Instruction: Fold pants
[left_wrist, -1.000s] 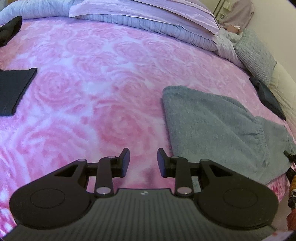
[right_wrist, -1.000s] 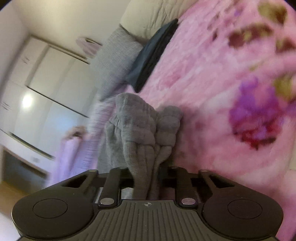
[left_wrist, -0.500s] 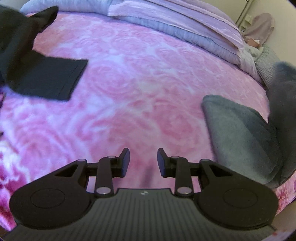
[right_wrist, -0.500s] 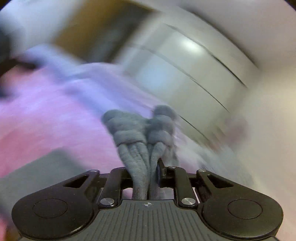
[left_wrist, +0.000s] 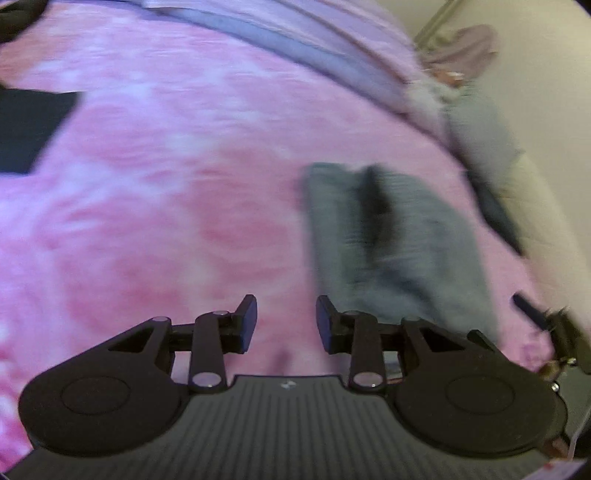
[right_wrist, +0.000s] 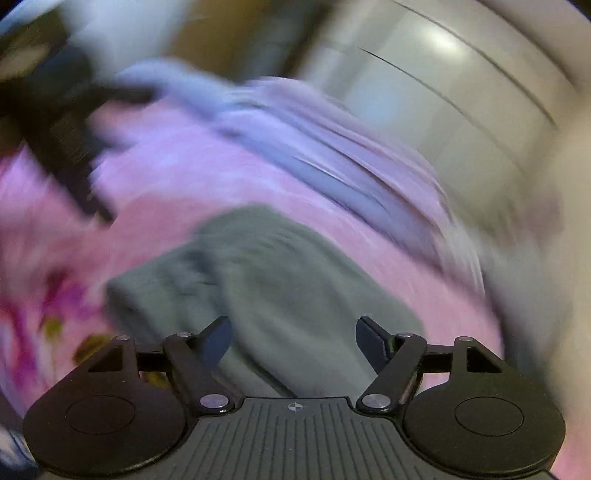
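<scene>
item: your right gripper (right_wrist: 293, 341) — jaws spread wide, having just been opening; the pads press on nothing, and the grey cloth lies under and beyond them, let go.
item: your left gripper (left_wrist: 286, 325) — jaws at a narrow gap, having just been opening a little; nothing between them, only pink cover below.
item: grey pants (left_wrist: 391, 240) — lying on the pink floral bedspread (left_wrist: 166, 221), doubled over with a dark crease running along them, to the right of your left gripper and directly ahead of your right one. both views are blurred, so you cannot tell how neatly the edges line up.
item: dark folded garment (left_wrist: 26, 129) — well apart, at the left edge.
item: pillows (left_wrist: 314, 48) — along the far side of the bed.
status: judged one fold laid down and released. left, by appearance: a check of the edges, perhaps one more fold to make the bundle compact.
</scene>
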